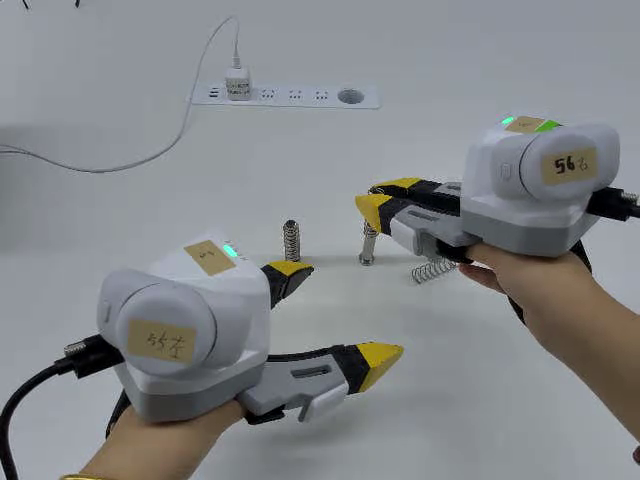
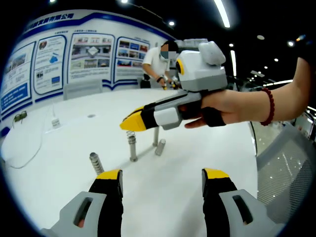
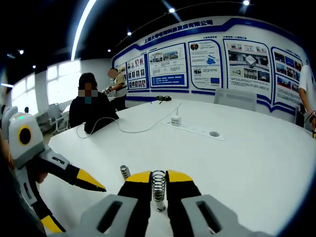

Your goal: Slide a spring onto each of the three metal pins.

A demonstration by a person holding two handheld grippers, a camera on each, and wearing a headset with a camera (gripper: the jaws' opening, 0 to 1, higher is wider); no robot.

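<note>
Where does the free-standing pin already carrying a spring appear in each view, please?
Head view: the pin stands just left of centre.
Left gripper view: lower left, just above the left-hand jaw tip.
Right gripper view: low, just left of the jaws.
Shared landmark: the white charger, farther back.

On the bench: two claws, three springs, three pins.
The left claw [image 1: 345,310] and the right claw [image 1: 376,196] make two. Three springs: the left spring [image 1: 291,242], the middle spring [image 3: 158,183] and the loose spring [image 1: 433,270]. Three pins, as far as I can make out: left pin [image 1: 291,225], middle pin [image 1: 368,252], right pin [image 2: 156,136]. Far off are one power strip [image 1: 300,96], one charger [image 1: 238,84] and one cable [image 1: 150,155].
</note>
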